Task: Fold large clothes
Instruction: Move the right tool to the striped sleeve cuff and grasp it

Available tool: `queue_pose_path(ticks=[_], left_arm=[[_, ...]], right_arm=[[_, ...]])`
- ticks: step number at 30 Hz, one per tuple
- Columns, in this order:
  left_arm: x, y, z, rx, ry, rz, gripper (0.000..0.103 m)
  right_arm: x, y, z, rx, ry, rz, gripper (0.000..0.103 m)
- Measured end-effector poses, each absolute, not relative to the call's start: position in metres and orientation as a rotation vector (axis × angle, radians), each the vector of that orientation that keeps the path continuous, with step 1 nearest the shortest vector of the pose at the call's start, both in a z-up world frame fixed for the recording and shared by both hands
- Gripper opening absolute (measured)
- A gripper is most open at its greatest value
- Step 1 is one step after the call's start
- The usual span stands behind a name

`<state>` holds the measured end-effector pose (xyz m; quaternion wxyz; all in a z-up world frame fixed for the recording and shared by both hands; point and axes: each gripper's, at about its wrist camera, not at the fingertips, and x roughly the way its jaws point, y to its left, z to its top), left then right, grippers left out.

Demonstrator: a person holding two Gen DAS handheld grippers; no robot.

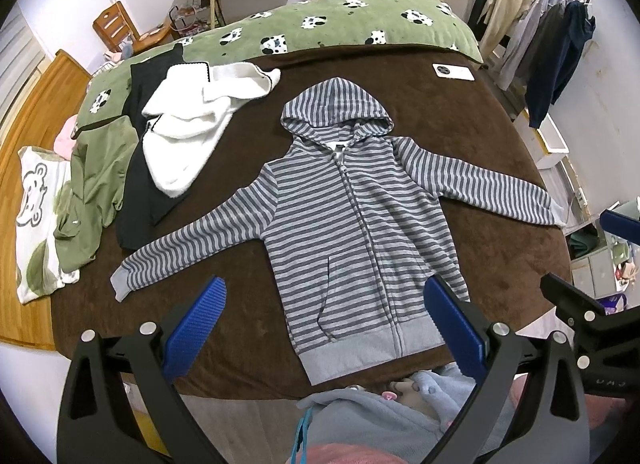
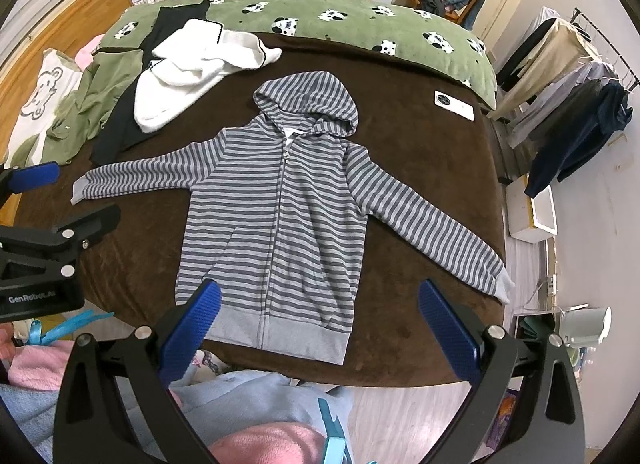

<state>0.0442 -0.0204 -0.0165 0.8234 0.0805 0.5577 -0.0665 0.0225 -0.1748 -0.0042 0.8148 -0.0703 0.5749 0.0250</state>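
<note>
Hovering above hoodie (image 1: 352, 223), both tongs (image 1: 326, 328) (image 2: 320, 332) agape.

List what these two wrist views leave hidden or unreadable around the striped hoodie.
- Grey striped zip hoodie: its back and inside, pressed against the brown bedspread, both views.
- Black garment: largely buried under the white fleece top, left view.
- White phone: markings too small, right view.

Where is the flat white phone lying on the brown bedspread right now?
The flat white phone lies at the far right corner of the brown bedspread, beyond the striped grey hoodie, beside the green panda-print quilt.
</note>
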Motion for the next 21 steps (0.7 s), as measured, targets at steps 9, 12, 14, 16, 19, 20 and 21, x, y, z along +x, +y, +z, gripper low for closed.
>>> queue_pose_path(ticks=[9, 12, 14, 16, 19, 20, 21], left_arm=[[0.068, -0.047, -0.02, 0.227, 1.192, -0.208, 0.097], [0.076, -0.057, -0.024, 0.257, 1.2, -0.234, 0.097], [0.085, -0.066, -0.027, 0.276, 1.204, -0.253, 0.097], [0.094, -0.074, -0.029, 0.293, 1.201, -0.268, 0.097], [0.108, -0.091, -0.035, 0.321, 1.188, -0.302, 0.097], [0.113, -0.098, -0.037, 0.333, 1.185, -0.313, 0.097], [0.119, -0.106, -0.041, 0.352, 1.181, -0.327, 0.097]], right_arm=[[0.038, -0.194, -0.009, -0.127, 1.235, 0.01, 0.097], [0.04, -0.205, -0.009, -0.095, 1.233, -0.017, 0.097], [0.043, -0.216, -0.01, -0.073, 1.23, -0.043, 0.097], [0.047, -0.228, -0.012, -0.054, 1.229, -0.067, 0.097], [0.053, -0.249, -0.017, -0.029, 1.226, -0.113, 0.097], [0.055, -0.257, -0.02, -0.019, 1.227, -0.134, 0.097], [0.057, -0.264, -0.022, -0.01, 1.229, -0.15, 0.097]])
